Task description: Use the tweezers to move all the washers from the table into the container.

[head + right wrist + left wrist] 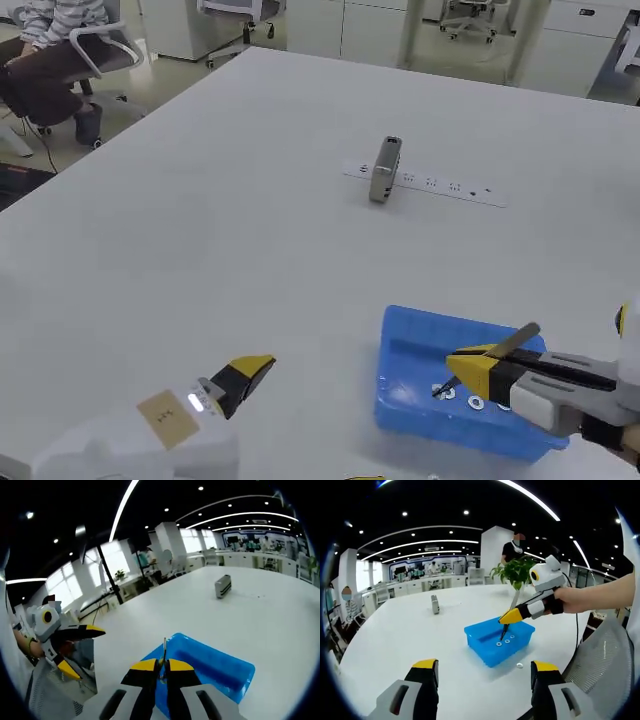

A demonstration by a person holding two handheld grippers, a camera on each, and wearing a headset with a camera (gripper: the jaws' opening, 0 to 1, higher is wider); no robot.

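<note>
Over the blue rectangular plastic container (415, 345), the right tool (468, 366) is held clamped on the slim metal tweezers (517, 342), whose tips are lowered inside it. Small pale ring washers (506, 640) are seen on its floor, and a single washer (519, 665) lies on the white bench (250, 220) just beside it. The left tool (485, 666) is held with jaws apart, near the container.

An open-plan office with a lab feel: a broad white bench (180, 200) with a white power strip (440, 186) set flat in its top, a pale wheeled office chair (118, 52) beside it, low white cabinets (330, 25) behind. Overhead run long curved ceiling light strips (420, 542). Farther off stand rows of desks (415, 582) and a leafy green potted plant (515, 572).
</note>
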